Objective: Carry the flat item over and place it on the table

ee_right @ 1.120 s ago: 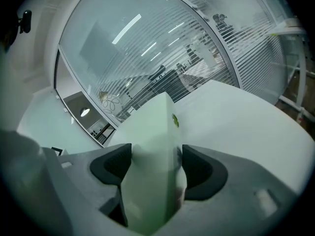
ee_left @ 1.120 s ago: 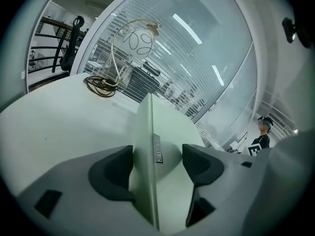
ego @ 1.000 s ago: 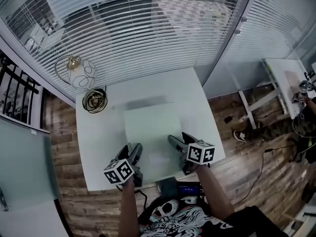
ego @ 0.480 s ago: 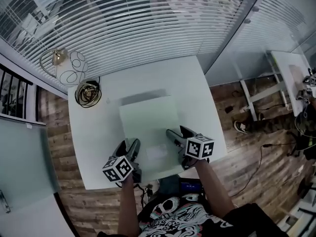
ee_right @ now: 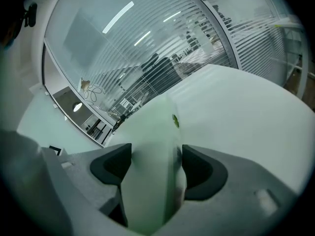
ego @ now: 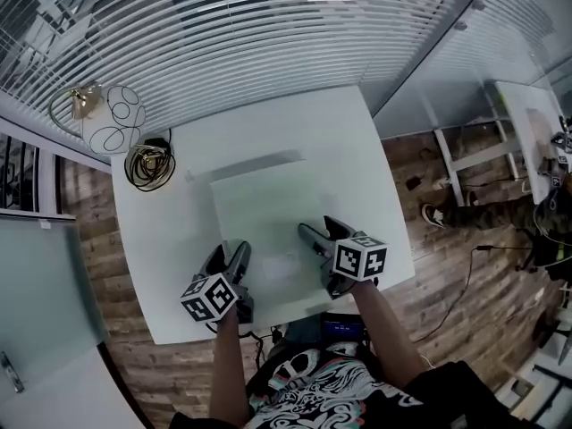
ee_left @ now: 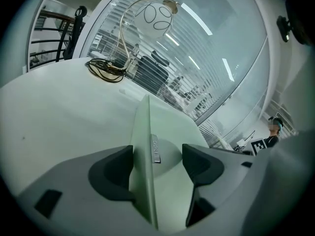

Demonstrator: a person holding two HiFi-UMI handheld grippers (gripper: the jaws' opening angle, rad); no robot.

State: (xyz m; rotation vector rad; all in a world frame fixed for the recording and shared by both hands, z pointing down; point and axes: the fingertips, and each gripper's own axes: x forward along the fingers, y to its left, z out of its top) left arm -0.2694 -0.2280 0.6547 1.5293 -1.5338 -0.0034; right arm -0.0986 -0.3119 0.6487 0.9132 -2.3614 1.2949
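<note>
We hold the flat pale-green panel (ego: 266,211) by its near edge, one tool at each corner. The left gripper (ego: 231,256) is clamped on the left side of that edge, and the right gripper (ego: 317,235) pinches the right side. The panel sits over the middle of the white table (ego: 344,141), with its shadow showing just past the far edge. A coiled cable (ego: 147,164) and a wire lamp (ego: 109,120) stand at the table's far left corner.
</note>
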